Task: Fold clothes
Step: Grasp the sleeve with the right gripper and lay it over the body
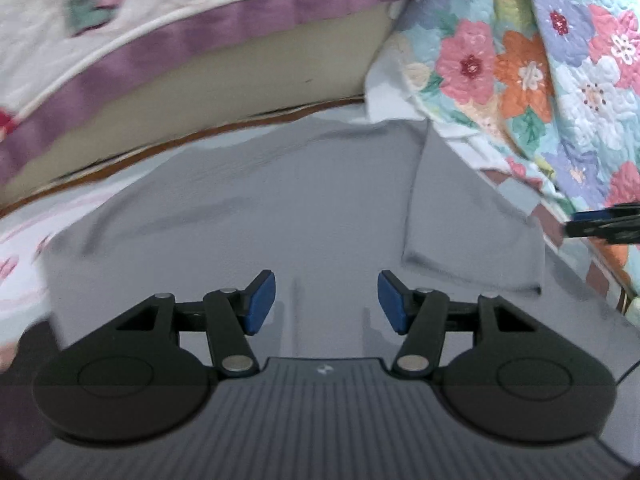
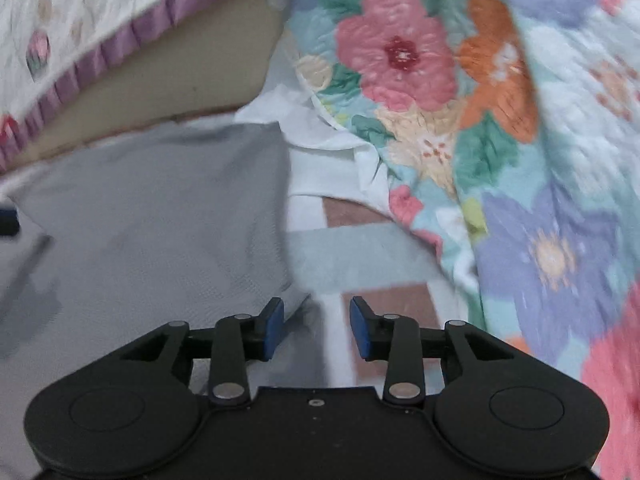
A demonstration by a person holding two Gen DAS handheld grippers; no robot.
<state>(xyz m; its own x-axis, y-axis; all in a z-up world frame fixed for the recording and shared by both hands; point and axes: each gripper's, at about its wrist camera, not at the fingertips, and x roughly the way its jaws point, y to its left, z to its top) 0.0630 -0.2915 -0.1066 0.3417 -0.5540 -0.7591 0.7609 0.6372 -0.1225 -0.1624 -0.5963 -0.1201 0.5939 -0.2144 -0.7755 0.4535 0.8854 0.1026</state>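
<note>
- Grey garment (image 1: pixel 280 208) lies spread flat on the bed, its far edge near the purple-trimmed cover (image 1: pixel 168 40), one sleeve folded inward on the right.
- Left gripper (image 1: pixel 326 302) hangs above it, fingers spread, nothing between them.
- Right gripper (image 2: pixel 317 330) sits at the garment's right edge, fingers apart, empty.
- Floral quilt (image 2: pixel 500 140) is bunched at the bed's right side.

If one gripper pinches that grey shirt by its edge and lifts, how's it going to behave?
Probably floppy: the grey shirt lies flat with soft wrinkles and a folded-over flap, so it should drape and sag. It looks thin, likely light. Pushed, it would probably bunch rather than slide on the bedsheet.
</note>
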